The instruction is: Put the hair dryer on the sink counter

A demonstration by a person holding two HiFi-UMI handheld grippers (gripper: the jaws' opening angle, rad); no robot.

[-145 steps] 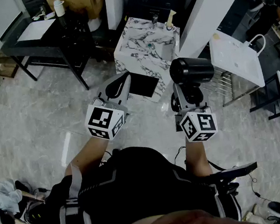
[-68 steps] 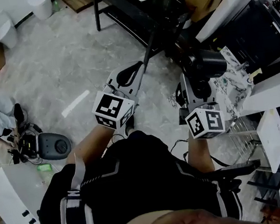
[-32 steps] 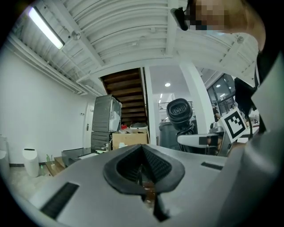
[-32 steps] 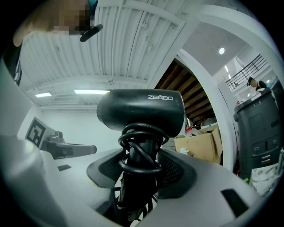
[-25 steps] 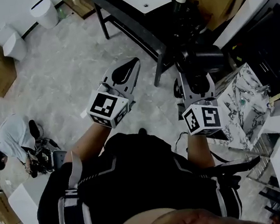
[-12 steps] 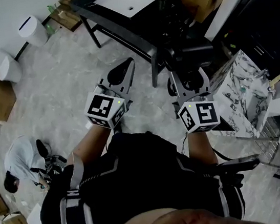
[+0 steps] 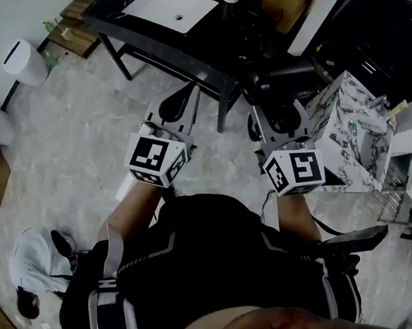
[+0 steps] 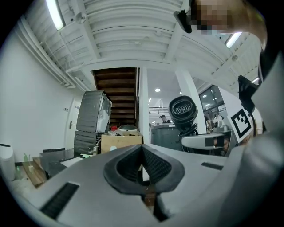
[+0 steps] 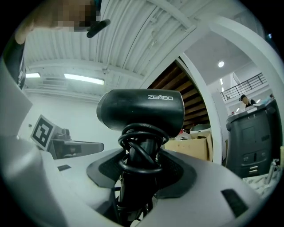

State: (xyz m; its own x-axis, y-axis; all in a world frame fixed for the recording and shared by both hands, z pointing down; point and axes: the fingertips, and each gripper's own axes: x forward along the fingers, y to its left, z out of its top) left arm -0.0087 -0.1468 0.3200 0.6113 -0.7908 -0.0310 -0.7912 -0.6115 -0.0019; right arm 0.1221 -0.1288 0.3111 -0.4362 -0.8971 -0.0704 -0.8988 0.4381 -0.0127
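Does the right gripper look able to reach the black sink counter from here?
Likely yes: the right gripper, shut on the hair dryer, is close to the sink counter, whose bare top beside the basin looks unobstructed.

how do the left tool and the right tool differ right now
The right tool is clamped on the handle of the black hair dryer; the left tool holds nothing. The right tool's jaws stand apart around that handle; the left tool's jaws are closed, tips together. Both are the same grey two-jaw design.
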